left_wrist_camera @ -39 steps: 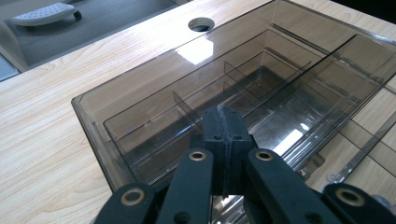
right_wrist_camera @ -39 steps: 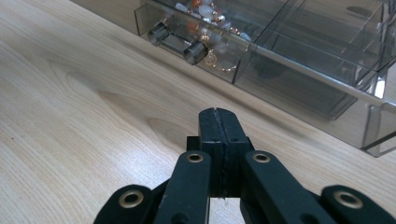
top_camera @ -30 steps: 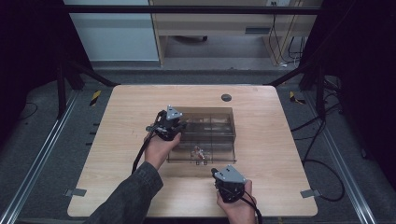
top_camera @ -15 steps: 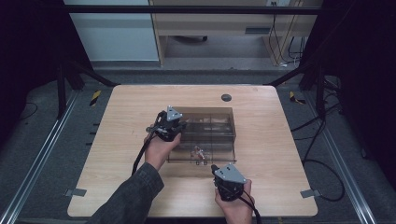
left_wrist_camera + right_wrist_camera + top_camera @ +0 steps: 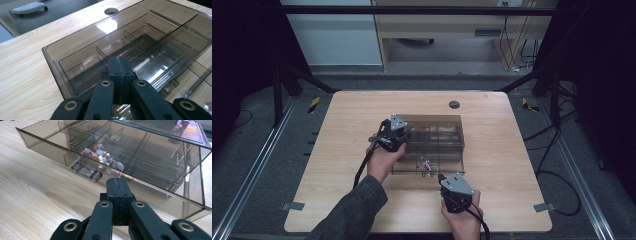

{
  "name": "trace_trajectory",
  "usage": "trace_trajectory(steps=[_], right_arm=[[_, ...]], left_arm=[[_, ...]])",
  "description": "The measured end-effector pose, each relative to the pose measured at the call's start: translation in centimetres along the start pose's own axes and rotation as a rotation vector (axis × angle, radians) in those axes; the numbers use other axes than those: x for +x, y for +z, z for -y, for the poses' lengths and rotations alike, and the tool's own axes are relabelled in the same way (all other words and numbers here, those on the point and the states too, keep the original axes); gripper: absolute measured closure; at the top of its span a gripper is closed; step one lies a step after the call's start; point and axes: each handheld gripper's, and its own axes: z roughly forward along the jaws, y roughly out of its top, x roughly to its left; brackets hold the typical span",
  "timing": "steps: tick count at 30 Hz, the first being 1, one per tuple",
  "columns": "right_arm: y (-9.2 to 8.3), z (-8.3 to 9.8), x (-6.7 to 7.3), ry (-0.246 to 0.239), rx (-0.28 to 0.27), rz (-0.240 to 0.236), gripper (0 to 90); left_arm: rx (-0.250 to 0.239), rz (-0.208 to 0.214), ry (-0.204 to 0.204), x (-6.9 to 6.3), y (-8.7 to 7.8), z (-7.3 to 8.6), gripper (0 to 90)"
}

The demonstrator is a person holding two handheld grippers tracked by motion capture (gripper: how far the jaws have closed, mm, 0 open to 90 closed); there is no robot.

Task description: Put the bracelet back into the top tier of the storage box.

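— Two grippers, and neither has shifted from the earlier high views. The left gripper sits at the upper left corner of the smoky clear organiser box, just left of the frame's centre; the right gripper sits low and right of centre, just below the box's near edge.

— And the jaws?

— Pressed together on both, nothing between them. In the left gripper view the left gripper shows its two black jaws meeting flat, their tip over the box's top panel. In the right gripper view the right gripper is the same, its tip just short of the front of the pulled-out drawer.

— Where does the drawer's content lie?

— A cluster of beads, white and orange, lies in a front compartment of the drawer, directly behind the metal handle. From above the beads show as a small speck near the box's lower edge.

— Any change there?

— None visible; box, drawer and beads match the earlier pictures on the wooden table.
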Motion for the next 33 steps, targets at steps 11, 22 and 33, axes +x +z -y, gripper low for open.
trace_trajectory(steps=[11,22,33], right_arm=[[0.42,-0.09,0.10,-0.003,0.005,-0.005,90.0],[0.68,-0.08,0.13,-0.001,0.009,-0.011,90.0],[0.98,-0.27,-0.05,0.016,0.005,-0.017,90.0]], left_arm=[[0.012,0.001,0.005,-0.04,-0.12,-0.08,90.0],[0.017,0.005,0.003,-0.05,-0.18,-0.09,90.0],[0.016,0.002,-0.007,-0.08,-0.21,-0.08,90.0]])
